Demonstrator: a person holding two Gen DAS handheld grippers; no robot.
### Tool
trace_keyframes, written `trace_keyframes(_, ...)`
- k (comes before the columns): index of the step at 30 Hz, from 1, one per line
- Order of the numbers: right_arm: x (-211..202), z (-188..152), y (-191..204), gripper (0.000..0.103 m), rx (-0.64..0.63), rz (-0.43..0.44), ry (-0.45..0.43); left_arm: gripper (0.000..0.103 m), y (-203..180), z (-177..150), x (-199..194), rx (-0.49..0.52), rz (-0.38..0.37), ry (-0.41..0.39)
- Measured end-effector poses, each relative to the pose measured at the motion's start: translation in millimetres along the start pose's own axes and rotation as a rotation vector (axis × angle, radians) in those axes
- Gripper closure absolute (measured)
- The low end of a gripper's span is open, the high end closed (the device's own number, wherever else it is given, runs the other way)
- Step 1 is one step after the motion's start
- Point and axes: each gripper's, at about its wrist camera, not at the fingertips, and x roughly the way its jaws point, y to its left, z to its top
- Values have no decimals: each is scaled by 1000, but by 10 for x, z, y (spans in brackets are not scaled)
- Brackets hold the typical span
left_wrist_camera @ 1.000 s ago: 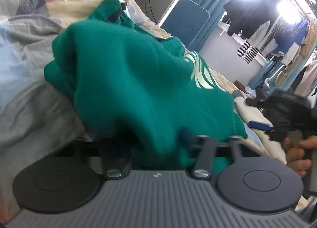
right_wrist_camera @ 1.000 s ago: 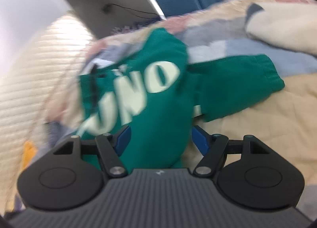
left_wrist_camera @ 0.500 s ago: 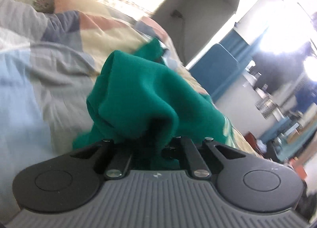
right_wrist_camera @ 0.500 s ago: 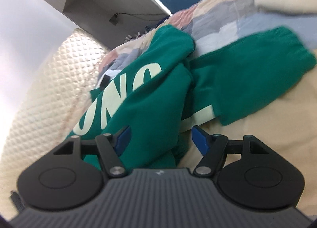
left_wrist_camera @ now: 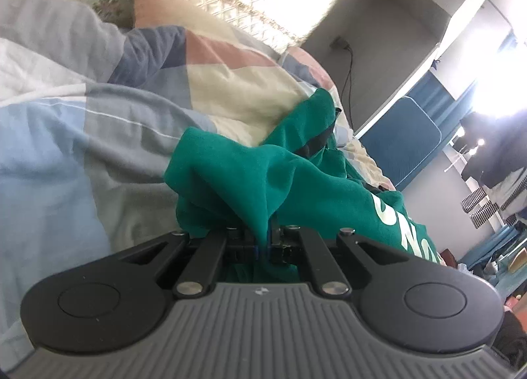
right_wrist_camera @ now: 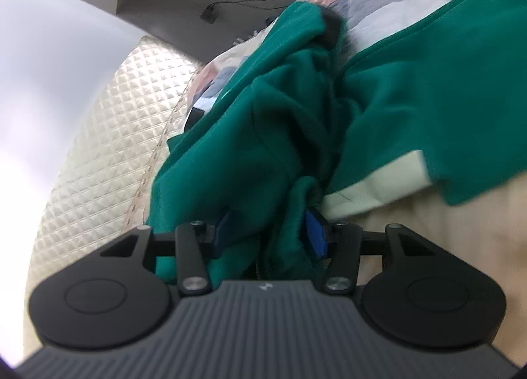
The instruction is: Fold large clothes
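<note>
A green sweatshirt with pale lettering lies bunched on a patchwork quilt. My left gripper is shut on a fold of the green sweatshirt, with cloth pinched between the closed jaws. In the right wrist view the sweatshirt fills the middle, with a pale stripe at its hem. My right gripper has its blue fingers partly closed around a thick bunch of the green cloth that fills the gap between them.
A quilted cream headboard stands behind the bed. A grey wall box with a cable and a blue chair are beyond the bed. Hanging clothes show at the far right.
My left gripper has closed on the cloth and swung toward the headboard. My right gripper's jaws have narrowed around a bunch of cloth and moved closer into the sweatshirt.
</note>
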Motion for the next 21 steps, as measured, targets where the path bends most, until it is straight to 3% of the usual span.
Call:
trace_keyframes(1,41,-6,12,63,-4,2,-2,98,11,-36,-30,-3,-9,-4)
trace_keyframes(2,51,1,51,84,-19,1,-3,98,25,-37,-27,-8,-22,-7)
trace_keyframes(3,30,5,112,92,-45,-20,-12,98,38,-54,-56,-9,-31,-7)
trace_keyframes(6,-149,74,289,95,-112,-26,-61,98,69,-38,-107,-42,-65,-10)
trace_keyframes(8,-342,110,392,95,-123,19,-126,98,65,-25,-172,-60,-95,-21)
trace_keyframes(12,-628,75,630,96,-203,41,-206,98,-16,-27,-376,-42,-184,-28)
trace_keyframes(15,-911,8,699,96,-191,37,-265,98,-54,-40,-549,-33,-243,-32)
trace_keyframes(18,-1159,-61,665,96,-132,-42,-296,98,-70,-81,-718,-33,-314,-36)
trace_keyframes(21,-1244,-111,475,96,-28,-183,-244,98,-138,-152,-822,-13,-337,-30)
